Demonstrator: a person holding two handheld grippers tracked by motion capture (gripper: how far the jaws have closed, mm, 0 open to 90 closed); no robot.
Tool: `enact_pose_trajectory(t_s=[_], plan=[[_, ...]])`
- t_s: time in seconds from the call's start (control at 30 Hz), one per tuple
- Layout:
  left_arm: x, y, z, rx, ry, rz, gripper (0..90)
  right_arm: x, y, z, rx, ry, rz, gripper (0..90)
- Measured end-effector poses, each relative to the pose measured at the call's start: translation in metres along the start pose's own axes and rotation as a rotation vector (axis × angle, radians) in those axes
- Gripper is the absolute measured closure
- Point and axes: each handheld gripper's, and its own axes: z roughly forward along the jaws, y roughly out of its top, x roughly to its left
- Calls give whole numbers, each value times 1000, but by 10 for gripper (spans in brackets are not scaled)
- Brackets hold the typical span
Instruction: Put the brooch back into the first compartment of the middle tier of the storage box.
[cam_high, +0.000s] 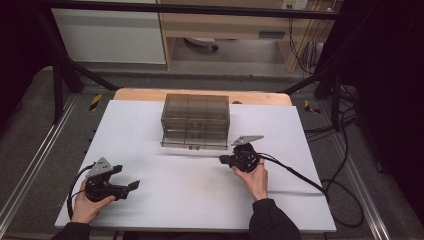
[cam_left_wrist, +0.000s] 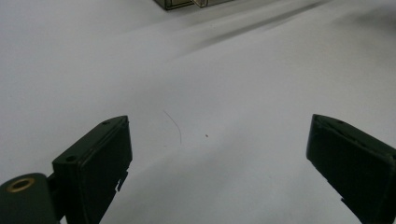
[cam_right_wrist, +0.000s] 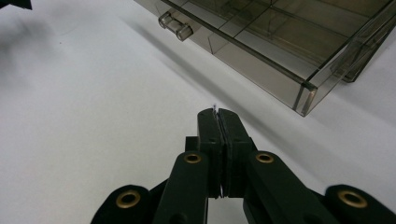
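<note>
Right gripper (cam_right_wrist: 218, 112): jaws pressed together, no visible gap between them. A tiny pale sliver shows at the tips; too small to tell whether anything is pinched there or it is just a glint. In the high view the right gripper (cam_high: 223, 160) sits on the white sheet (cam_high: 175, 200), pointing leftward, just in front of the right front corner of the drawer box (cam_high: 195, 120).

Left gripper (cam_left_wrist: 217, 154): jaws wide apart, holding nothing; bare white surface between them. In the high view the left gripper (cam_high: 134, 185) rests low at the near left of the sheet, well apart from the box.

Drawer box: smoky transparent plastic, standing at the far middle of the sheet. Its bottom drawer (cam_right_wrist: 261, 51) is slid out toward the person, dividers visible inside, compartments look empty as far as the right gripper view shows. The drawer handle (cam_right_wrist: 175, 26), a small clear bar, sits on the front face, ahead and to the left of the shut jaws in that view, apart from them.

Judgement on progress: drawer stands open, so the pull looks done. Nothing is seen going in or out. What is left is probably pushing the drawer shut or filling it; cannot tell which.
</note>
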Motion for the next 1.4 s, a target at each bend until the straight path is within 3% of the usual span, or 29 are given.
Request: enact_pose_trajectory(t_s=[0.4, 0.63, 1.4], plan=[[0, 0, 0, -1, 0, -2, 69, 3, 5, -18, -25, 9, 1, 889], [0, 0, 0, 0, -1, -1, 69, 9, 13, -23, -27, 8, -25, 889], [1, 0, -1, 2, -1, -2, 68, 38, 56, -13, -39, 20, -104, 889]])
